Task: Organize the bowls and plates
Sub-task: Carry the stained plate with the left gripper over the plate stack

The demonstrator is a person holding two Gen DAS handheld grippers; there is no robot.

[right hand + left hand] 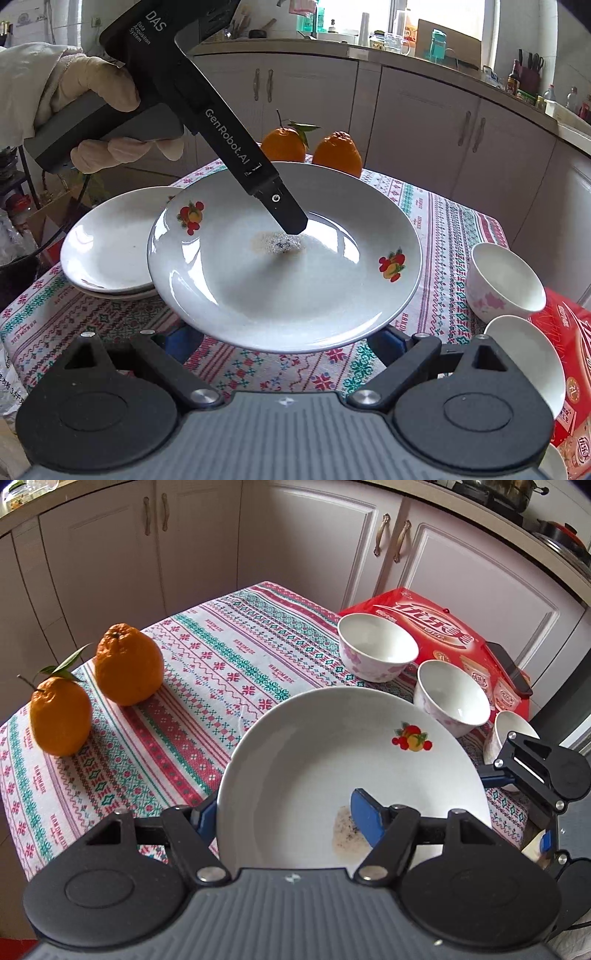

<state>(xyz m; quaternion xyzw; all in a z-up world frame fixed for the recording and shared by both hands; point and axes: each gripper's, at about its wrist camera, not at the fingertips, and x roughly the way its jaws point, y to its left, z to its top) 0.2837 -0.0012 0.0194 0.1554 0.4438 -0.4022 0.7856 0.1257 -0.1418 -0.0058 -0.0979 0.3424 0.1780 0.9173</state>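
Kitchen cabinets [314,546] behind, patterned cloth over the surface [221,646]. From the right wrist, at far left, a stack [107,240] of white plates near the surface's edge. Just right of it, lifted clear of the cloth and level, a fruit-printed plate [332,760] with a gritty smear at its middle. Left claw [286,816] clamped on its rim, one pad inside, the other beneath. Right claw [282,339] below the plate's near edge, jaws apart, holding nothing. Two oranges [125,664] behind. Further right, bowls [506,284] in a row beside a red box [424,616].

Step in hand, probably: carrying the plate to the stack. Next: centre over the stack, lower flat, then let go; bowls not yet gathered.
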